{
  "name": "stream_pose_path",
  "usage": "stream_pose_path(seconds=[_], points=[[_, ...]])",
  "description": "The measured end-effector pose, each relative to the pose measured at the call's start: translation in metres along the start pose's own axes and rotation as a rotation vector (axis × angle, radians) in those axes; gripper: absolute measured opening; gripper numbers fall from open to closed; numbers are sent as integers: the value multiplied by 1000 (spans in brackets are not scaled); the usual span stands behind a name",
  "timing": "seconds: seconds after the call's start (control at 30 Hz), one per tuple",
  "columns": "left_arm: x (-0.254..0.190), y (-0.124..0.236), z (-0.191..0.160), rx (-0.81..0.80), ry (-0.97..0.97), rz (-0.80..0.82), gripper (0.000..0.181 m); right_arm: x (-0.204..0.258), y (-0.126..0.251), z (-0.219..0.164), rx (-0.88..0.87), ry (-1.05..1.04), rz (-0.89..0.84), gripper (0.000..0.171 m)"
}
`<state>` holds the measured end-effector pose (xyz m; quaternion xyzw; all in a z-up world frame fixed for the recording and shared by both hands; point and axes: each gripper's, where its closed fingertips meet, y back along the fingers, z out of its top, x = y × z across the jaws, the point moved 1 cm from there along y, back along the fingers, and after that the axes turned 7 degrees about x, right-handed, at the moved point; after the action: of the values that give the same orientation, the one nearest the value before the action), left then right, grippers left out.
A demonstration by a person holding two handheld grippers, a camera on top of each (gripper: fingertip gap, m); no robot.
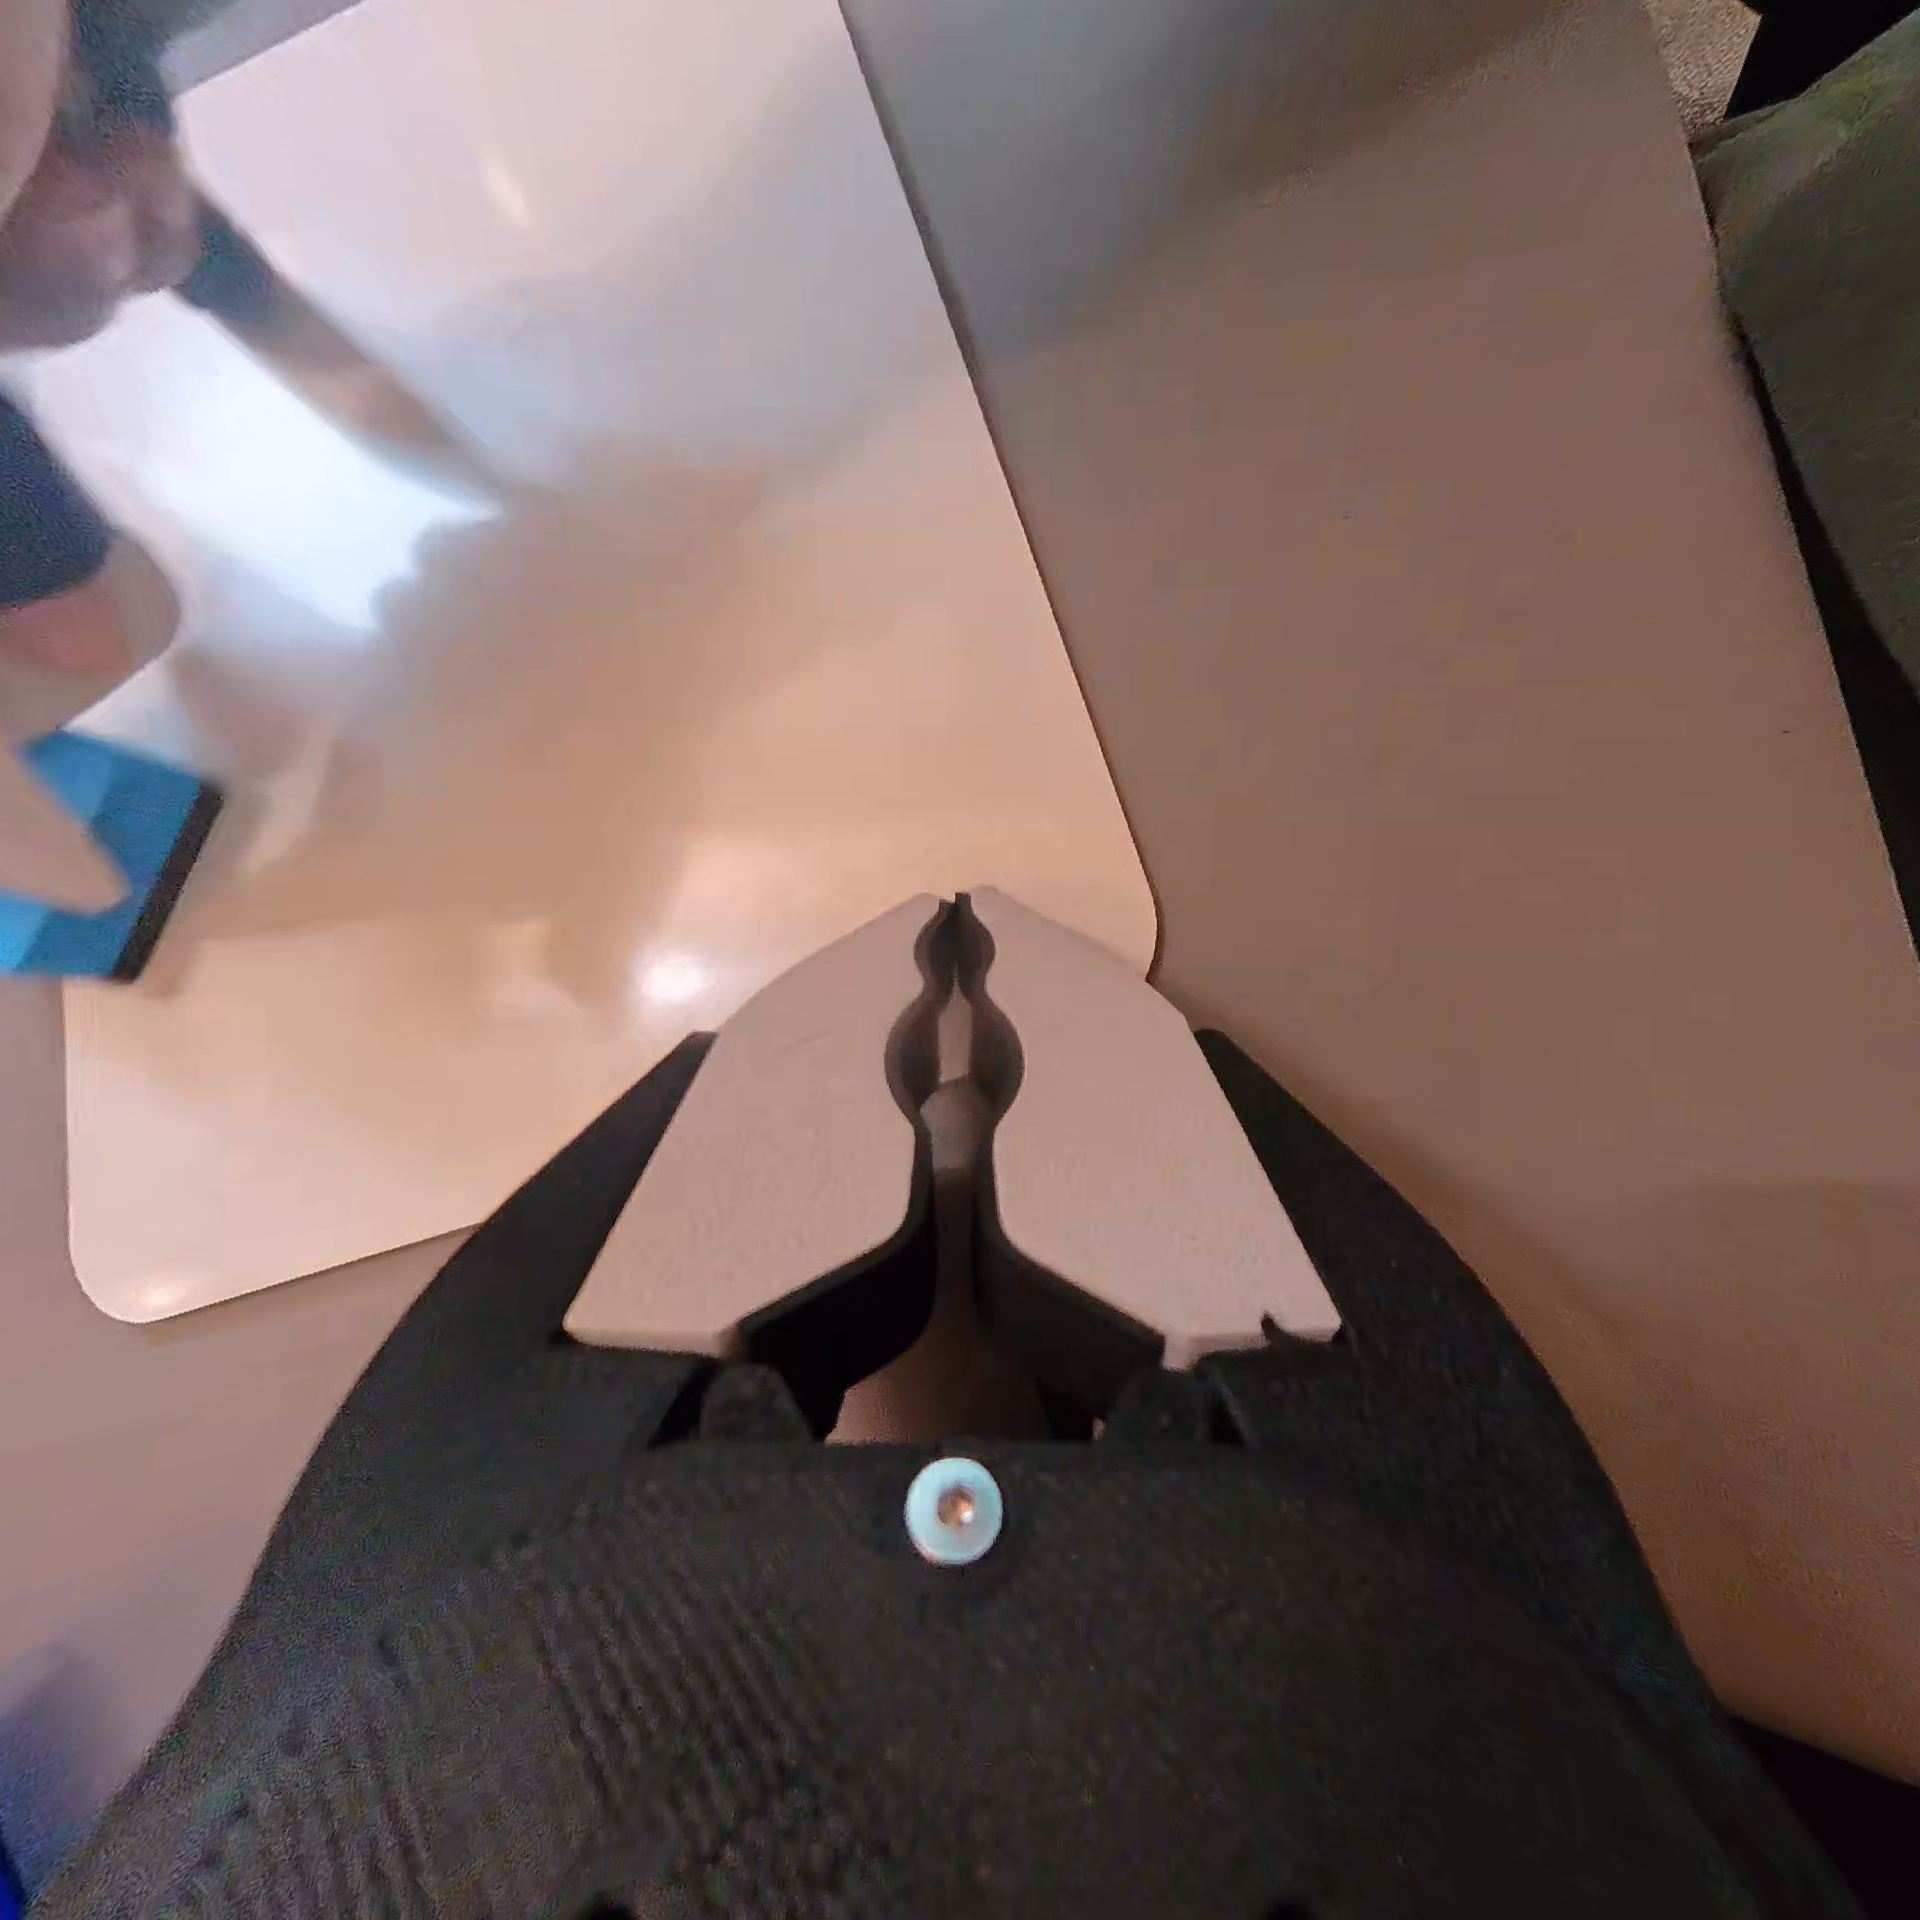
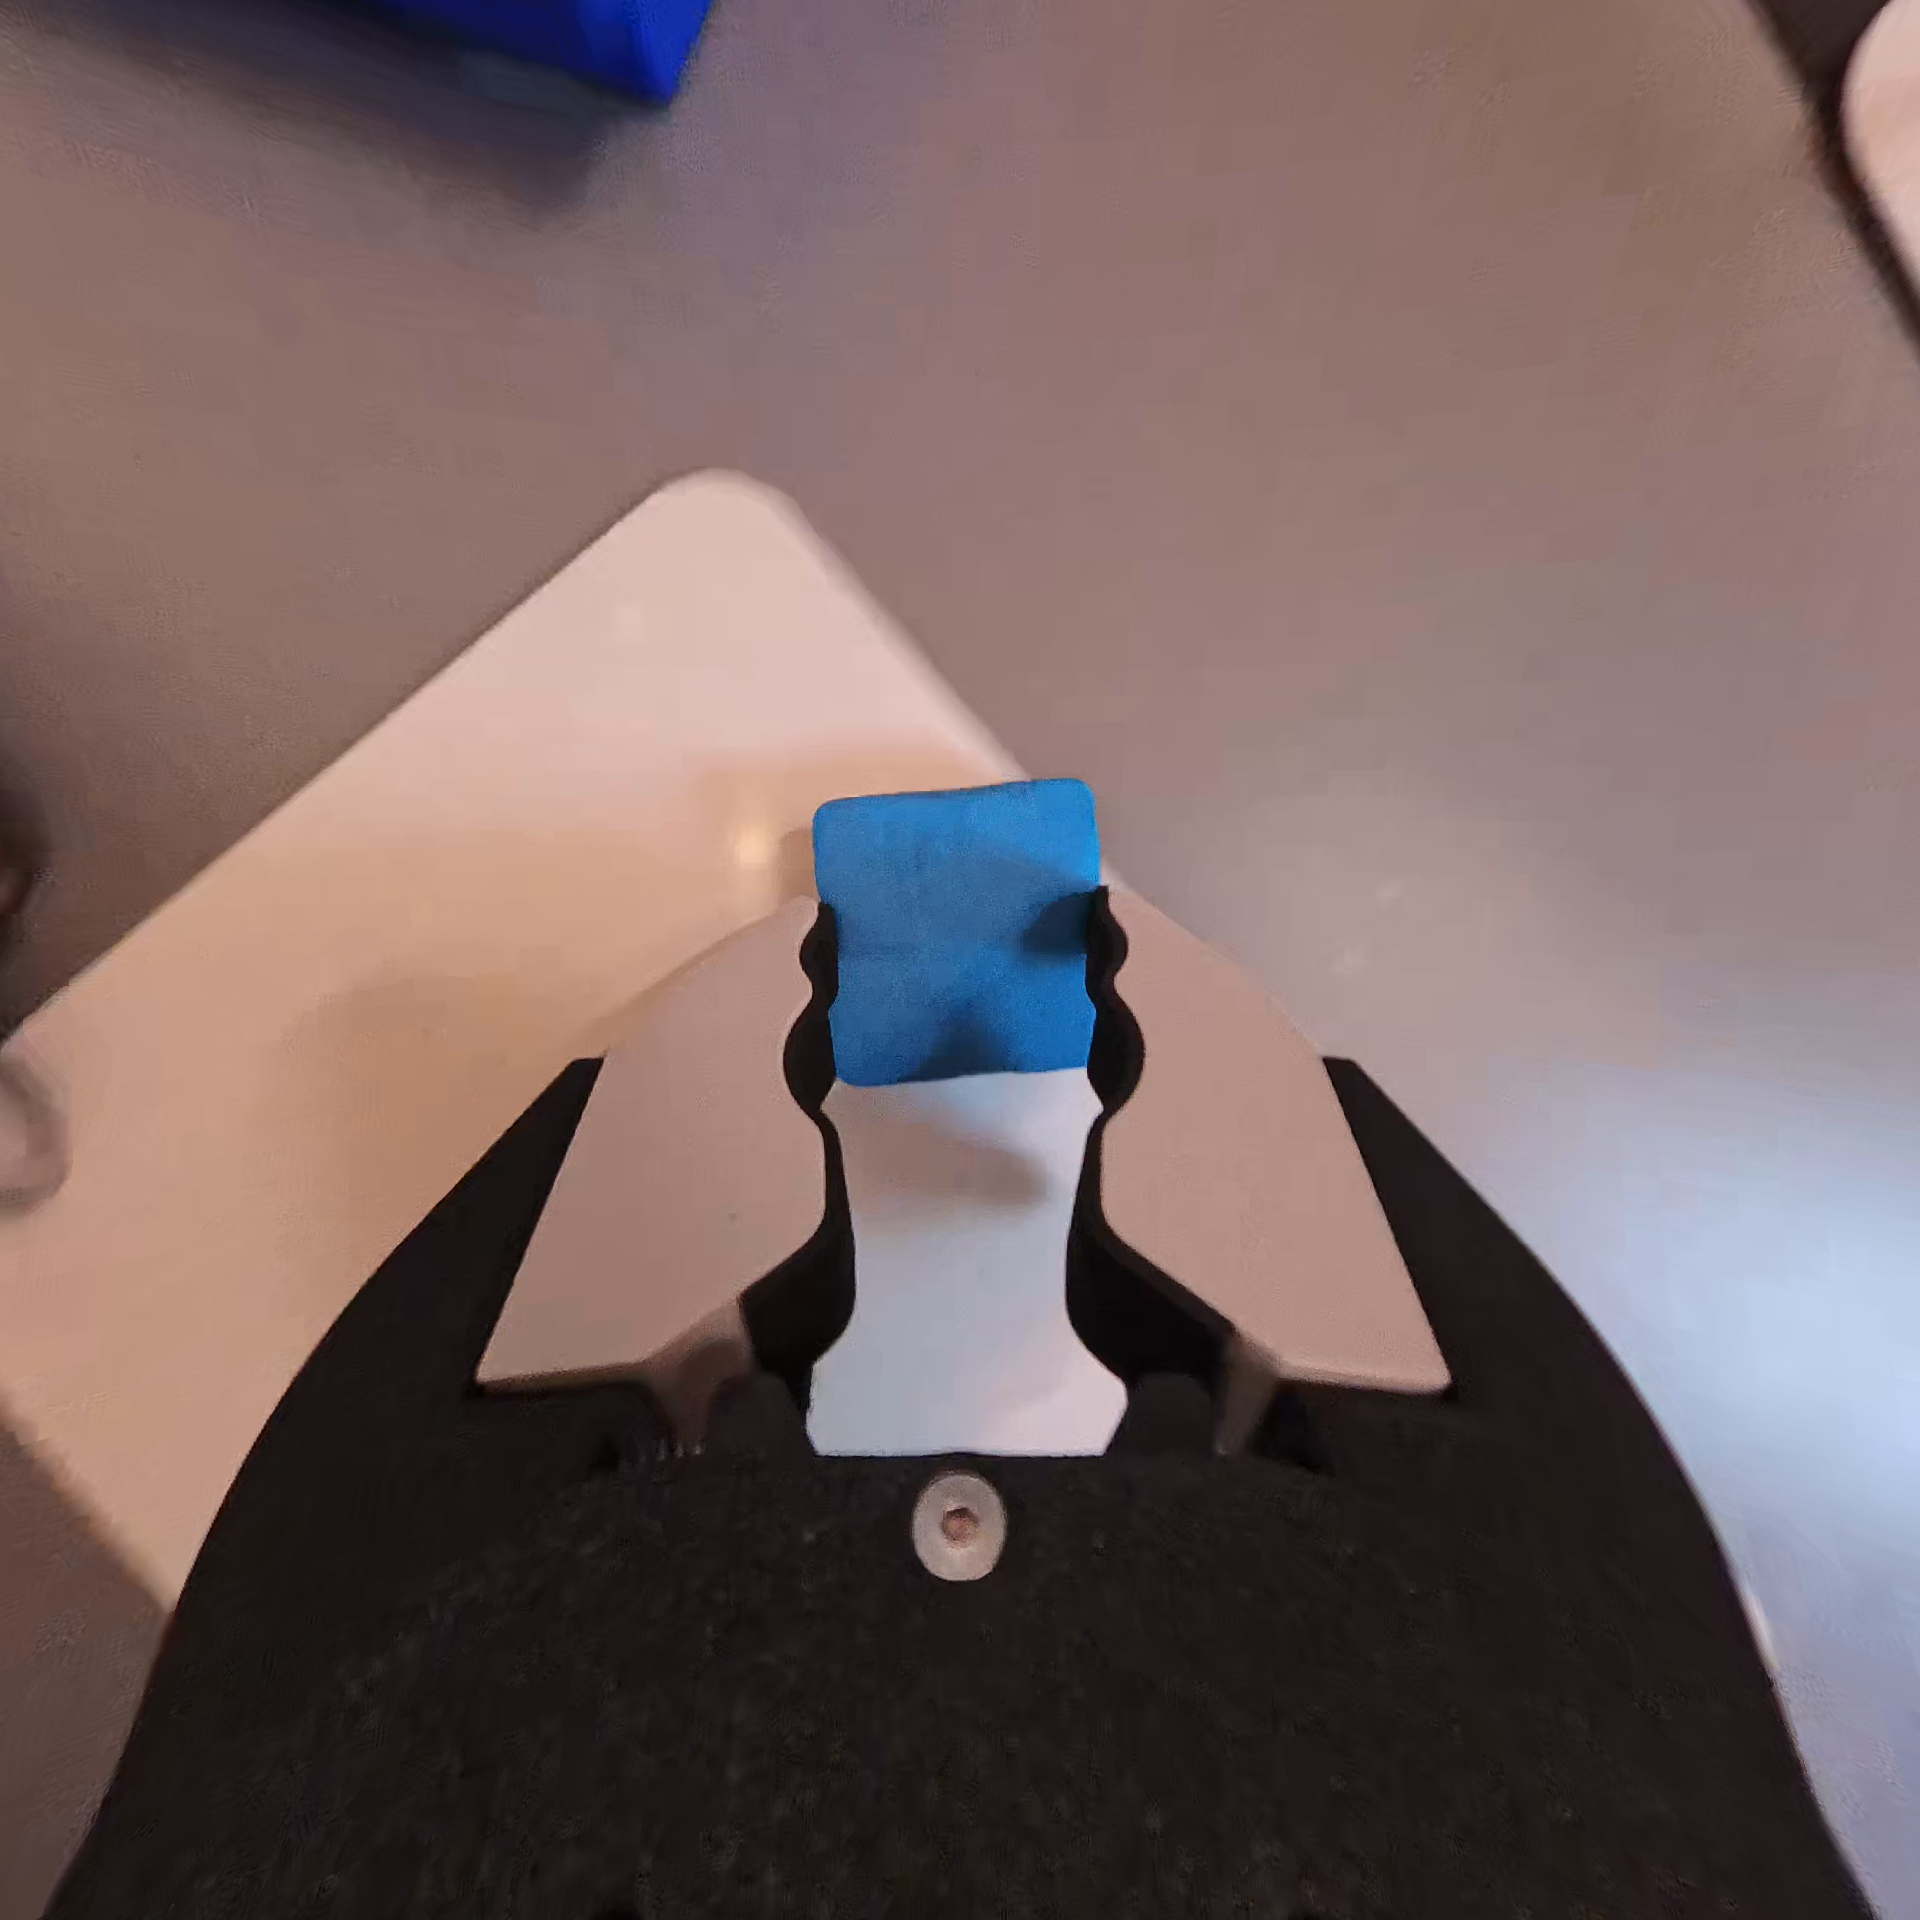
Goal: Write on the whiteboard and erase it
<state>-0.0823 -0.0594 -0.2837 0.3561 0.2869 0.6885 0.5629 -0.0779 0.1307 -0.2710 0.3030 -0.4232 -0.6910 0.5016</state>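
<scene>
Blue eraser (image 2: 961, 940) sits pinched in the right gripper (image 2: 961, 935) jaws above the whiteboard (image 1: 623, 727) lying flat on the bench (image 1: 1455, 727); left gripper (image 1: 961, 909), jaws pressed together, rests at the board's corner, green cushion (image 1: 1829, 364) beyond

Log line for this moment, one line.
right gripper: shut on blue eraser over whiteboard | left gripper: shut, empty | no marks visible

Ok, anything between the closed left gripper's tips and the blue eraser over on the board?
Nothing. In the left wrist view, only bare glossy whiteboard lies between the left gripper and the blurred blue eraser; no marks visible.
</scene>
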Motion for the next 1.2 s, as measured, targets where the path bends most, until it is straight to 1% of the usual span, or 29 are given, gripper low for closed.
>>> stream_pose_path(seconds=[0.1, 0.13, 0.17, 0.27, 0.3, 0.33, 0.37, 0.47, 0.5, 0.53, 0.57, 0.6, 0.67, 0.7, 0.73, 0.77, 0.8, 0.9, 0.93, 0.97, 1.0, 1.03, 1.07, 1.13, 1.17, 1.2], points=[[-1, 0, 0, -2, -8, 3, 0, 44, 25, -48, 5, 85, 18, 47], [0, 0, 0, -1, -7, 0, 0, 42, 32, -63, 10, 80, 8, 47], [0, 0, 0, 0, -6, -3, 0, 25, 39, -77, 16, 16, -3, 47], [1, -1, 1, -2, -2, -3, 0, -76, 66, -126, 69, -293, -151, 47], [0, -1, 1, 0, -2, 0, 0, -88, 71, -135, 65, -356, -156, 47], [1, -1, 1, -2, -5, 7, 0, -79, 71, -136, 68, -321, -154, 47], [1, -1, 1, -2, -8, 12, 0, -51, 68, -132, 75, -236, -128, 47], [0, -1, 1, 2, -4, 7, 0, 78, 57, -111, 62, 23, 13, 47], [0, -1, 2, 2, -2, -1, 0, 111, 56, -110, 76, 101, 30, 47], [-1, -1, 2, 1, -2, -6, 0, 124, 58, -112, 89, 146, 23, 47], [-1, -1, 2, -1, -5, -3, 0, 114, 60, -116, 91, 111, 17, 47], [-1, -1, 2, 0, -9, 1, 0, 84, 63, -124, 86, 11, -9, 47], [-1, -1, 2, -2, -11, 1, 0, -2, 81, -156, 97, -223, -119, 47], [-1, -1, 2, -3, -12, 4, 0, -35, 91, -175, 104, -323, -159, 47], [-1, -1, 2, -1, -14, 8, 0, -49, 97, -187, 109, -374, -176, 47], [-1, -1, 2, 1, -18, 14, 0, -44, 99, -191, 118, -362, -178, 47], [-1, -1, 2, 1, -19, 17, 0, -24, 96, -185, 125, -303, -160, 47], [-1, -1, 2, 2, -20, 12, 0, 74, 71, -138, 116, -34, -33, 47], [-2, -1, 2, -1, -17, 5, 0, 98, 62, -121, 124, 53, -2, 47], [-2, -1, 3, -4, -13, -4, 0, 109, 54, -104, 132, 113, 16, 47], [-2, -1, 3, -4, -12, -7, 0, 103, 45, -89, 128, 122, 25, 47], [-2, -1, 3, -7, -10, -10, 0, 82, 38, -74, 111, 84, 21, 47], [-2, -1, 3, -9, -8, -11, 0, 48, 33, -65, 92, 16, 3, 47], [-2, -1, 2, -8, -11, -7, 0, -33, 35, -68, 84, -149, -77, 47], [-2, -1, 2, -7, -14, -5, 0, -63, 39, -76, 80, -218, -100, 47], [-2, -1, 2, -8, -16, -4, 0, -76, 42, -83, 81, -253, -109, 47]])
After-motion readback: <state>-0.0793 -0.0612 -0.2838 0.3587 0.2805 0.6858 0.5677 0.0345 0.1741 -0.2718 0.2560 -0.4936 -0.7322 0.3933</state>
